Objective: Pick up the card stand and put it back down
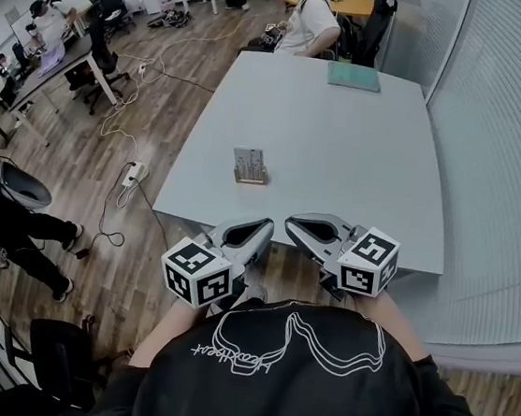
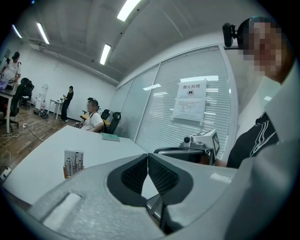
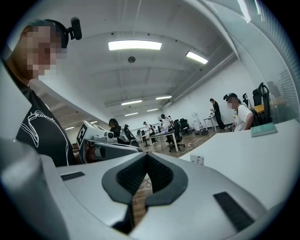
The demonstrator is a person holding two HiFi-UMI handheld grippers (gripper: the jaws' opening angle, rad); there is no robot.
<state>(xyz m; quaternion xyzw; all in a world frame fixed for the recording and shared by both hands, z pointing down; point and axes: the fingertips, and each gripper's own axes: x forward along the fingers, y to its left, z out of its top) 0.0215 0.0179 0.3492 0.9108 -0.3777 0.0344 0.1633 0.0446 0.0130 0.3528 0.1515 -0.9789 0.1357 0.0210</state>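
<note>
The card stand (image 1: pixel 249 166), a small wooden base holding a white printed card, stands upright on the grey table (image 1: pixel 360 167), left of its middle. It also shows in the left gripper view as the card stand (image 2: pixel 73 163), far ahead on the left. My left gripper (image 1: pixel 266 224) and right gripper (image 1: pixel 291 223) hover over the table's near edge, tips almost meeting, well short of the stand. In each gripper's own view the left gripper (image 2: pixel 148 157) and the right gripper (image 3: pixel 146 157) have their pads pressed together with nothing between them.
A green book (image 1: pixel 354 76) lies at the table's far end, where a person (image 1: pixel 307 24) sits. Window blinds (image 1: pixel 505 138) run along the right side. A power strip (image 1: pixel 134 174) and cables lie on the wooden floor to the left, near desks and chairs.
</note>
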